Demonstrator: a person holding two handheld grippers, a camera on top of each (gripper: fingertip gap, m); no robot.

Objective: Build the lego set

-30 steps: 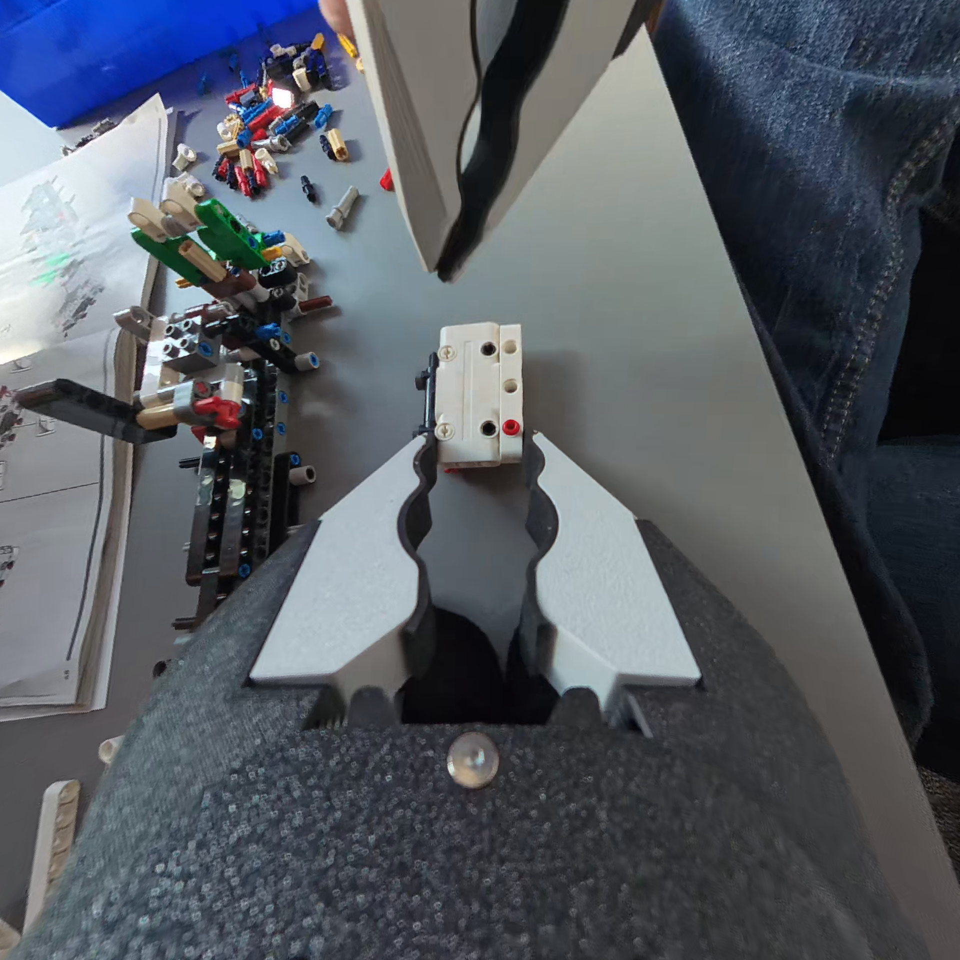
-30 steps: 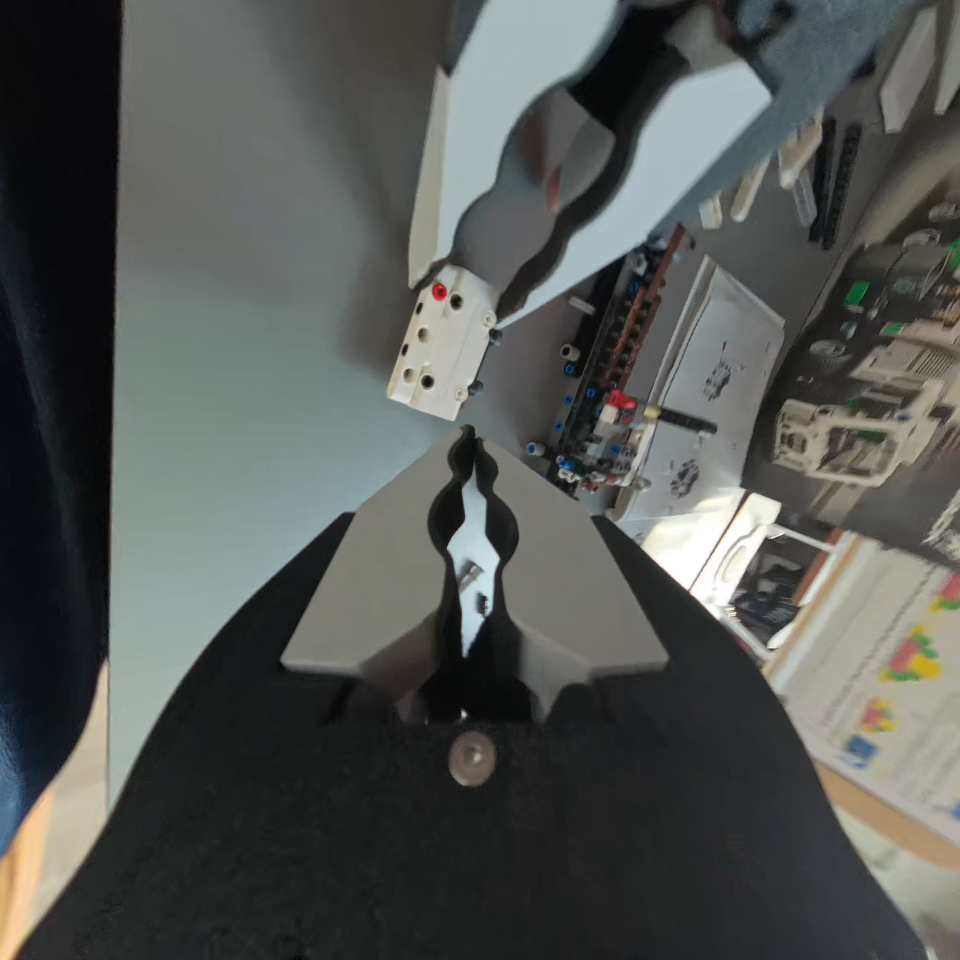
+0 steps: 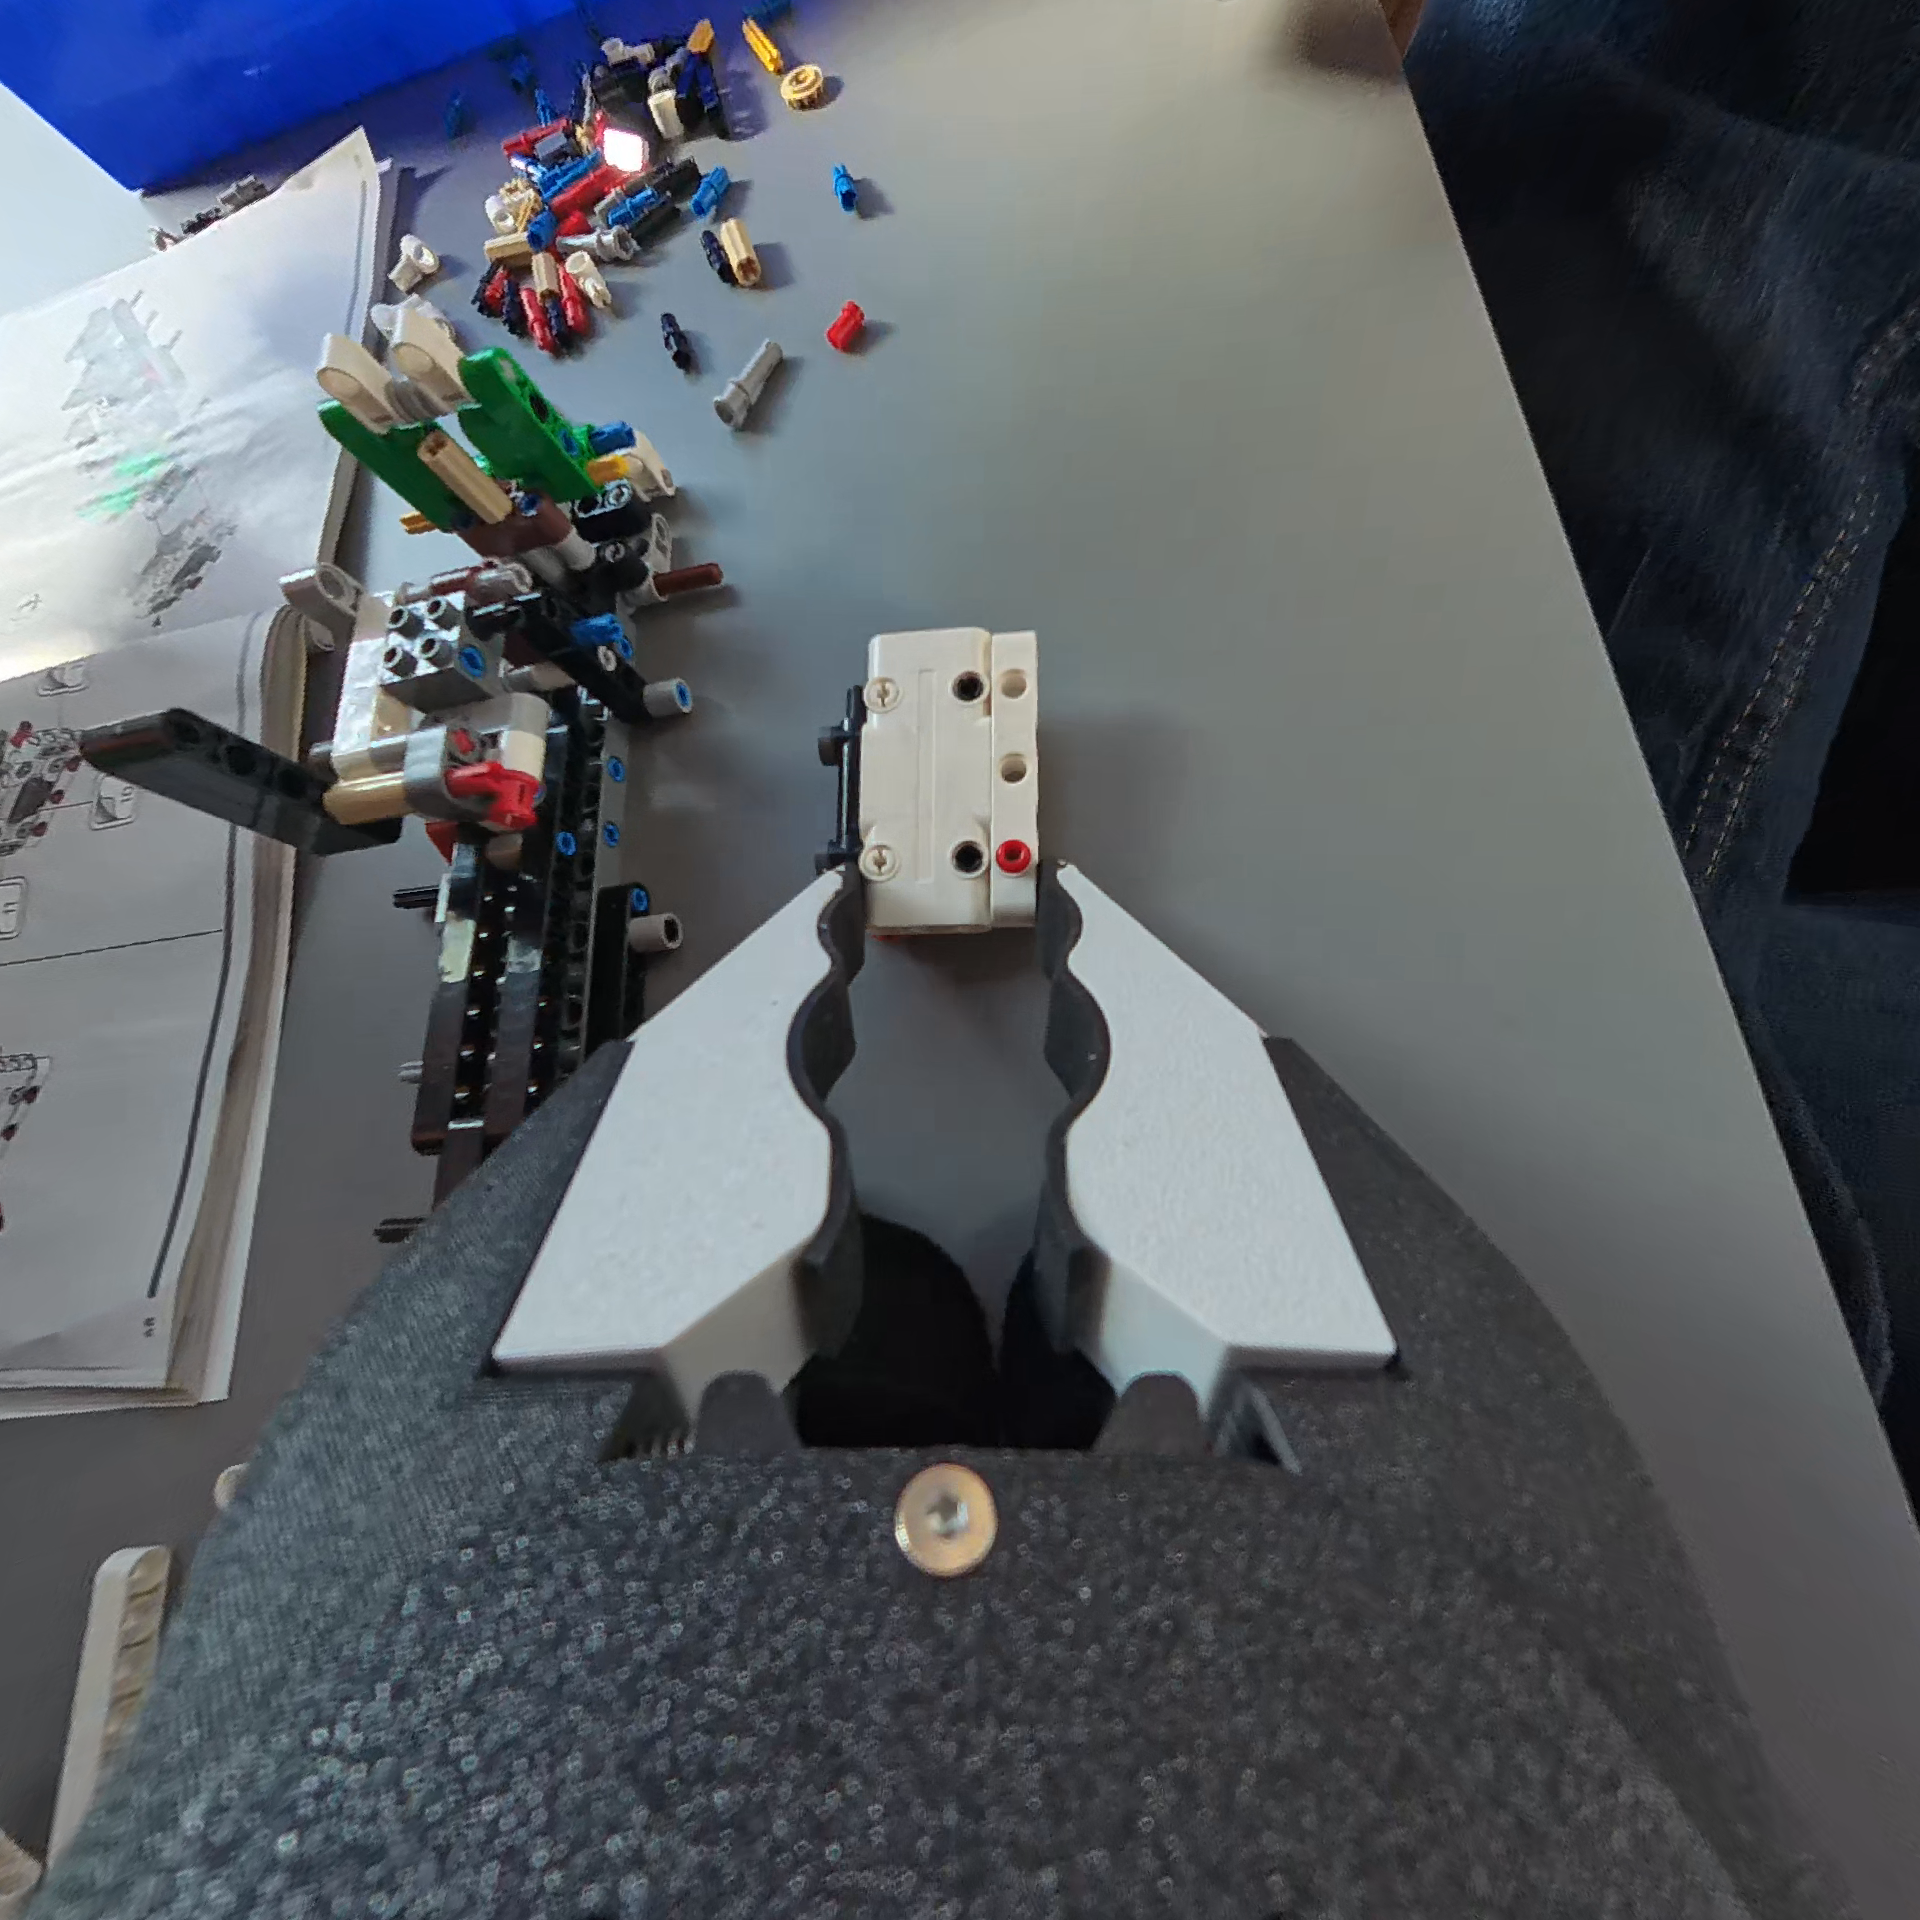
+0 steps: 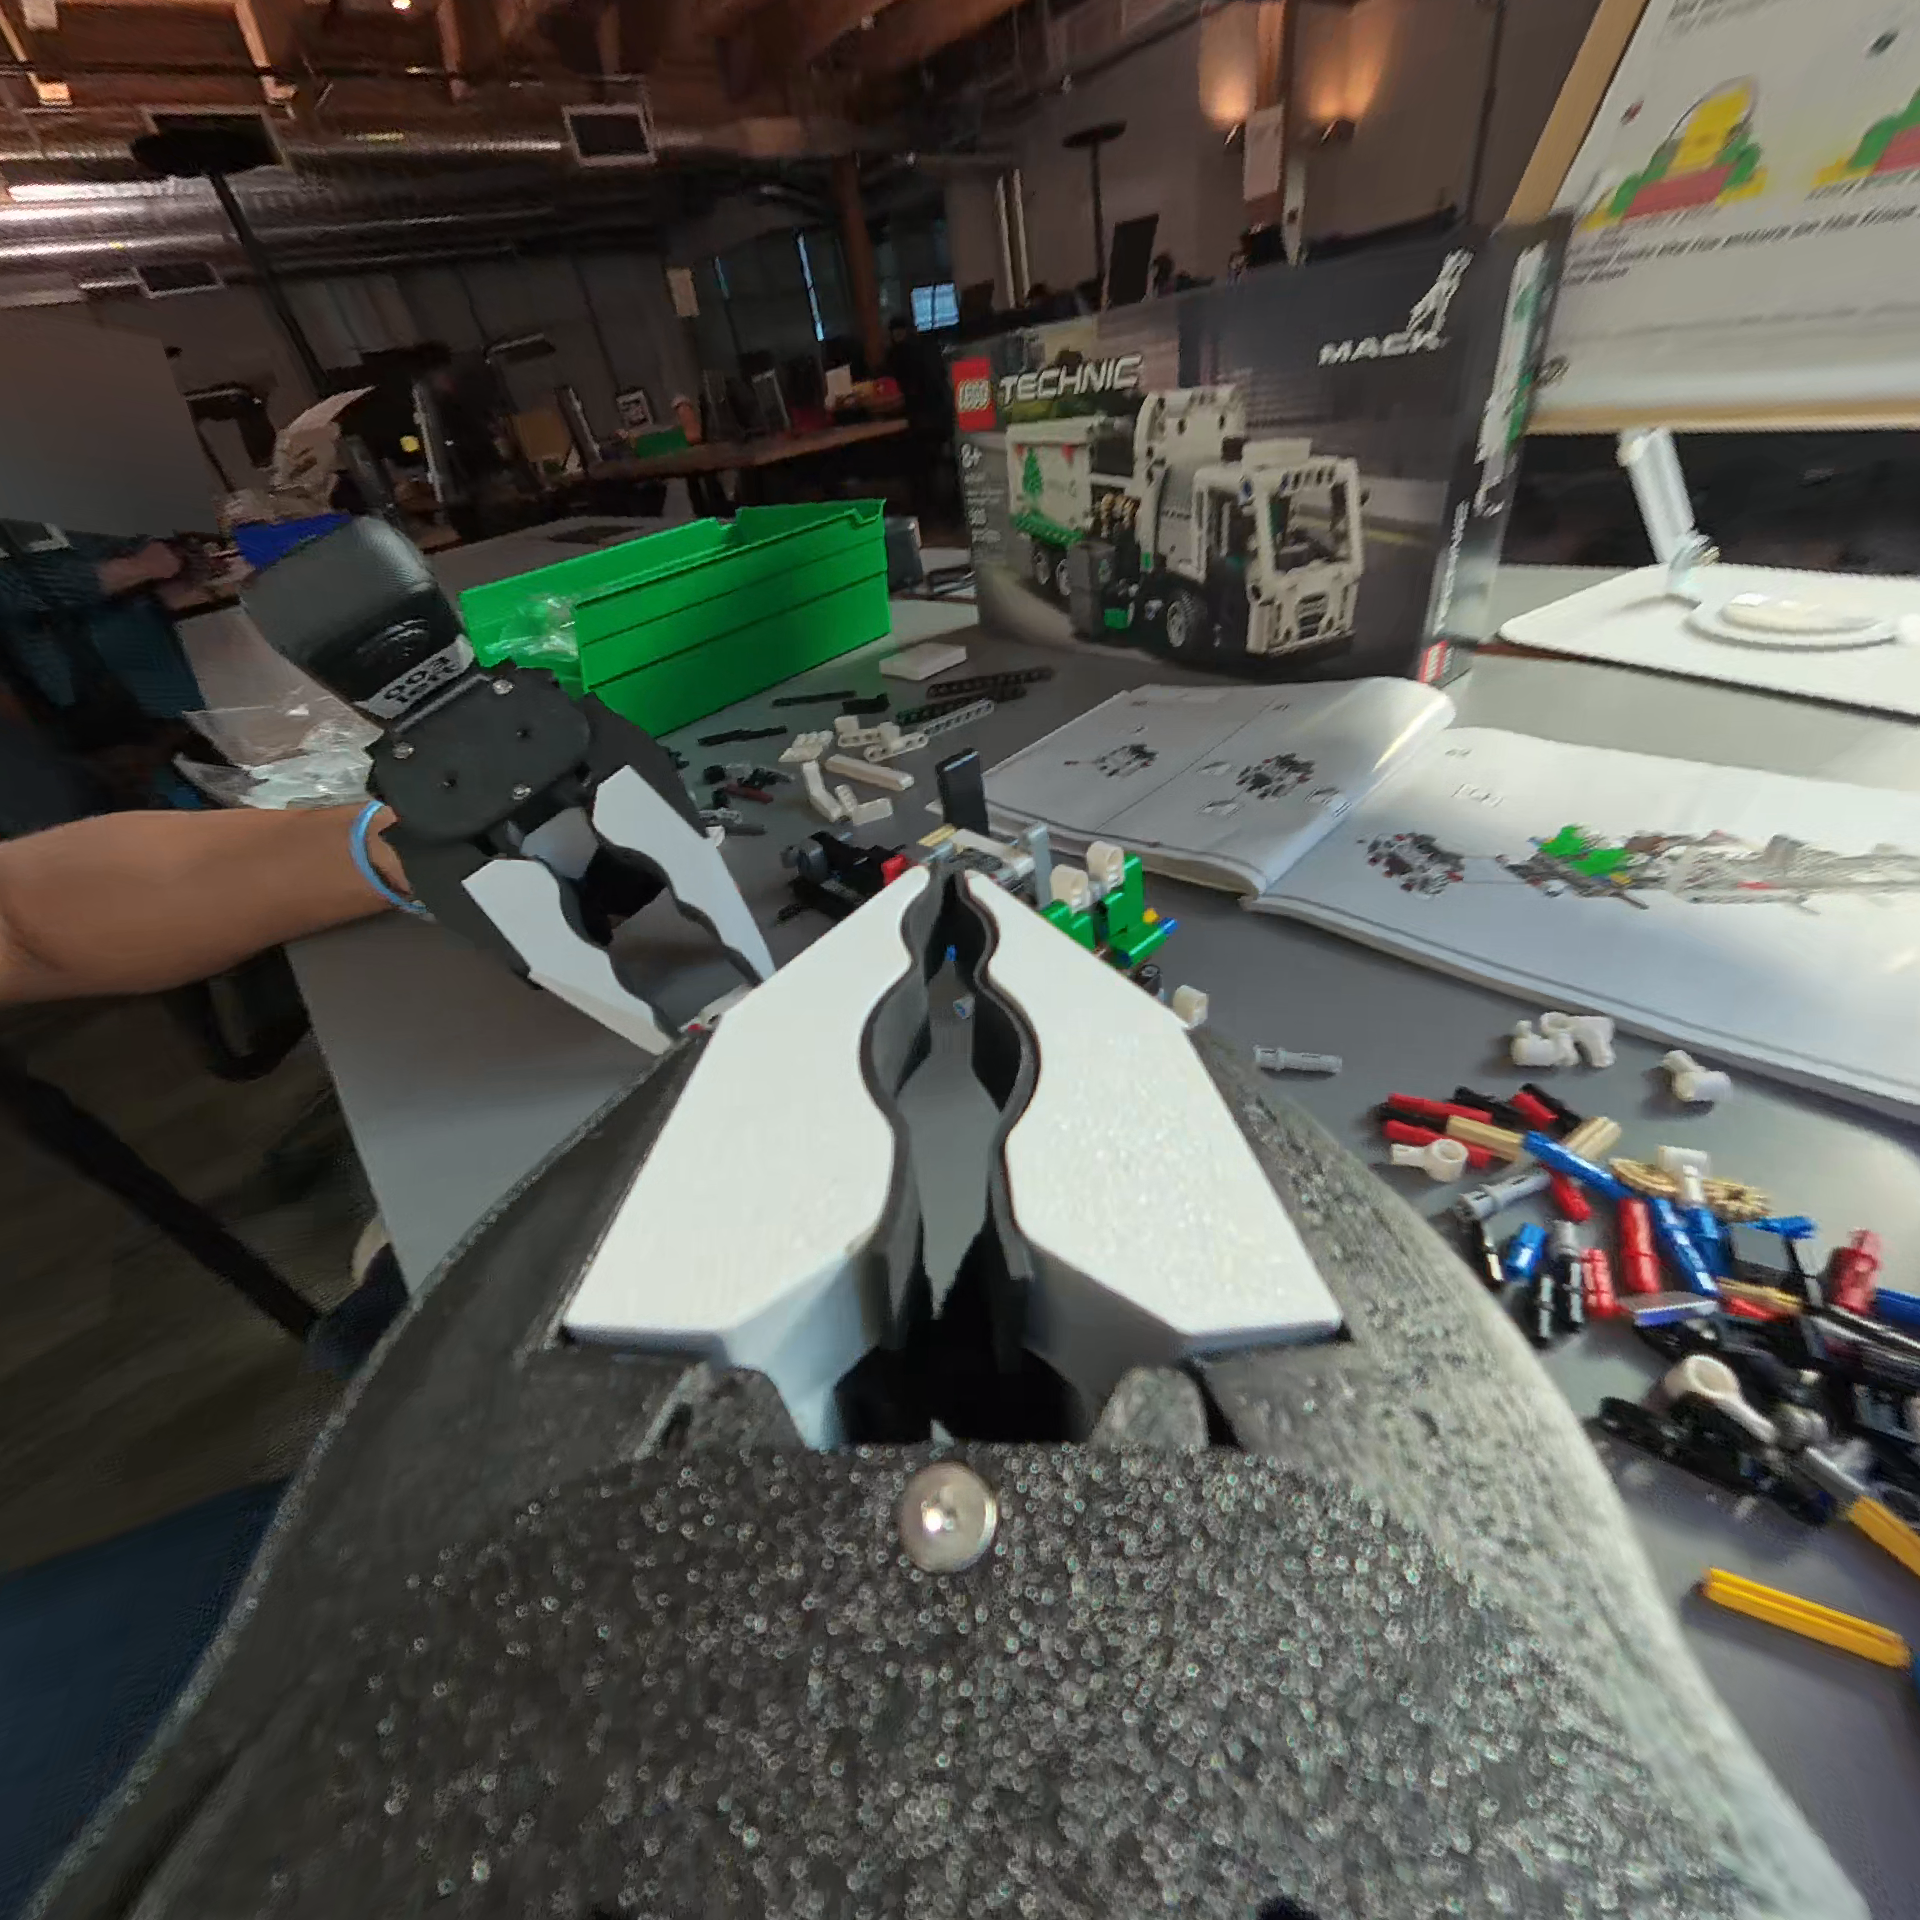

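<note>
On the grey worktop (image 3: 1195,436) our left gripper (image 3: 948,904) fingers clamp a white block (image 3: 951,779); our right gripper (image 4: 951,883) fingers are closed, empty.

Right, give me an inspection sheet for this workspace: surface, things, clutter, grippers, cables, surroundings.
Surface: grey table, bare near its right edge.
Things: white block with a red pin; half-built black frame left of it.
Clutter: loose small parts; open instruction booklet; green bin; printed box.
Grippers: left gripper shut on the white block's near end; right gripper raised, fingertips together, nothing visible between them.
Cables: nothing seen.
Surroundings: blue bin; denim-clad leg at the table edge; large indoor hall behind.
</note>
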